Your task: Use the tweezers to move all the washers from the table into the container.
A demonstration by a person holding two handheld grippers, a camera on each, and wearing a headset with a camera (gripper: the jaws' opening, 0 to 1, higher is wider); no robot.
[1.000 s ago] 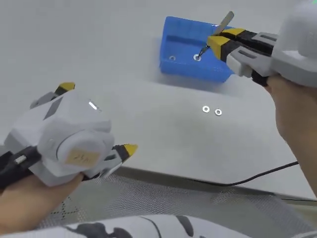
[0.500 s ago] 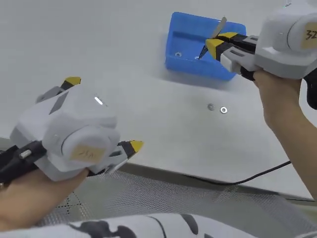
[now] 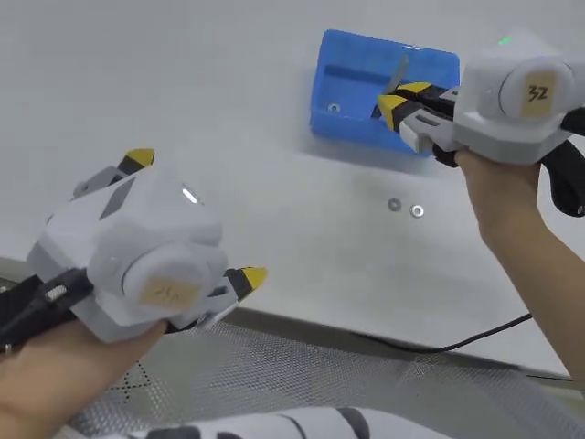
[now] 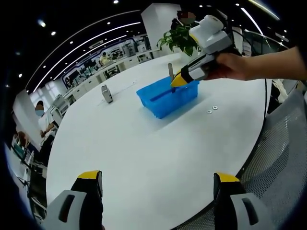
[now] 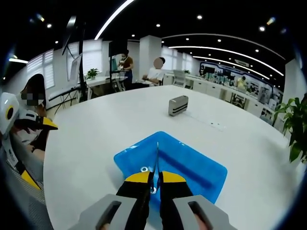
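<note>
Two loose washers (image 3: 394, 205) lie side by side on the white bench (image 3: 228, 110), near the blue container (image 3: 347, 64) and just on the person's side of it; a third washer (image 3: 334, 108) rests on the container floor near its left wall; in the right gripper view that washer sits just beside the tweezers (image 5: 157, 158); whether the tweezer tips carry anything cannot be told. The right claw (image 3: 398, 99) is clenched on the tweezers, which stick out past its yellow tips and point down into the container; the left claw (image 3: 195, 216) hangs released, jaws wide apart, over the near edge of the bench, well apart from the container; a dark cable (image 3: 457, 343) trails along the bench edge.
</note>
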